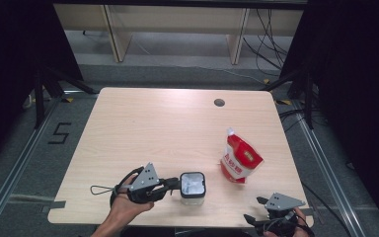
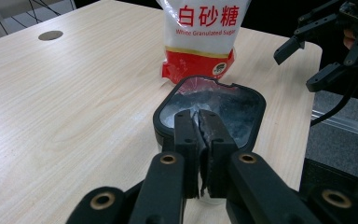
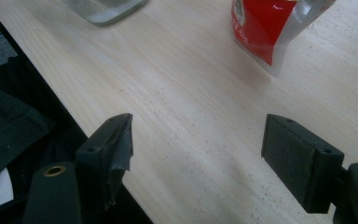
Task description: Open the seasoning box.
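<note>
Two hand-held grippers work at the pale wooden table point(image 1: 143, 128). The left gripper point(image 2: 199, 122) has its jaws pressed together, pinching the near rim of the square clear container with a black rim point(image 2: 242, 95). Just beyond that container stands the red-and-white pouch of white granulated sugar point(image 2: 200, 32). The right gripper point(image 3: 198, 140) hangs spread wide over the table edge, holding nothing, the pouch ahead of it.

A light wood-grain counter point(image 1: 168, 128) with a round cable grommet point(image 1: 219, 102) stands on grey floor point(image 1: 187, 49) between metal floor rails point(image 1: 10, 173), flanked by black curtains point(image 1: 10, 59) and tripod legs point(image 1: 42, 89), with pale wooden furniture legs point(image 1: 113, 34), loose cables point(image 1: 271, 34) and a floor marking "5" point(image 1: 60, 133) behind.
</note>
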### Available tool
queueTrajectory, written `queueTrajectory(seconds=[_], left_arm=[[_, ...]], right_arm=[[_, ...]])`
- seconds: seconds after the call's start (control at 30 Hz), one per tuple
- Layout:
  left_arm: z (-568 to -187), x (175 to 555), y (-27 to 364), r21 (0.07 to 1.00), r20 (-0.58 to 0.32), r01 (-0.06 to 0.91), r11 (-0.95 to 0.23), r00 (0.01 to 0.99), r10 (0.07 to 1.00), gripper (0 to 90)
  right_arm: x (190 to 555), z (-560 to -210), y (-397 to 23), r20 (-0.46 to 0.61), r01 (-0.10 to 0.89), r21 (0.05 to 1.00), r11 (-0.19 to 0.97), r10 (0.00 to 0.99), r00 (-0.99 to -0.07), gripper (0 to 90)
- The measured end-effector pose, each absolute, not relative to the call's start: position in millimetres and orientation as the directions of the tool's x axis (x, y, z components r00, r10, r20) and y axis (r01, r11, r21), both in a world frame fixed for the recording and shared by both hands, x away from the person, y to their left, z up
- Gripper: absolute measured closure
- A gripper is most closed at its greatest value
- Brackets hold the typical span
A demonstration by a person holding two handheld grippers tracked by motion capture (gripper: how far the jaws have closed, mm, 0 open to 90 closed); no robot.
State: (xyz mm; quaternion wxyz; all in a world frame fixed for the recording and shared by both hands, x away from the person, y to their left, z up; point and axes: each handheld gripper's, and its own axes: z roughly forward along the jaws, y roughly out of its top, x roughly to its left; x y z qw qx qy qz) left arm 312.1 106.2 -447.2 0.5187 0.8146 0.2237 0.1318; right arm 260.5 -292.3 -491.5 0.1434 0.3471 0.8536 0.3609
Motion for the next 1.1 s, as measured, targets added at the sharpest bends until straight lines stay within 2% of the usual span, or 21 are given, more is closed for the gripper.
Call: queueTrajectory(seconds=[0.2,0.23,0.57,0.67,0.83,0.97,1.0,1.1], left_arm=[[-451,315,106,0.895,-0.011,0.238,-0.377,0.858,0.514,88.7],[-452,316,106,0.898,-0.003,0.225,-0.379,0.863,0.505,88.8],[-456,314,105,0.894,0.007,0.232,-0.385,0.849,0.529,89.0],[-456,314,106,0.892,0.016,0.223,-0.392,0.852,0.523,89.0],[-457,313,107,0.896,0.013,0.224,-0.384,0.851,0.526,89.1],[-459,313,107,0.9,-0.009,0.241,-0.364,0.844,0.537,89.0],[-459,313,107,0.901,-0.001,0.231,-0.367,0.847,0.532,89.1],[-459,313,108,0.9,0.004,0.23,-0.371,0.846,0.534,89.1]], right_arm=[[262,-492,-290,-0.005,0.474,0.718,0.51,0.684,-0.729,25.9],[259,-491,-288,0.019,0.502,0.711,0.492,0.7,-0.713,25.9],[260,-487,-286,-0.011,0.456,0.728,0.511,0.674,-0.738,28.9],[259,-486,-283,-0.016,0.431,0.745,0.509,0.66,-0.751,32.6],[259,-477,-274,-0.07,0.33,0.801,0.5,0.625,-0.777,47.6],[263,-474,-262,-0.069,0.295,0.828,0.477,0.608,-0.791,53.2],[262,-474,-257,-0.04,0.315,0.831,0.459,0.614,-0.788,54.1],[266,-472,-248,-0.065,0.272,0.84,0.47,0.586,-0.808,57.7]])
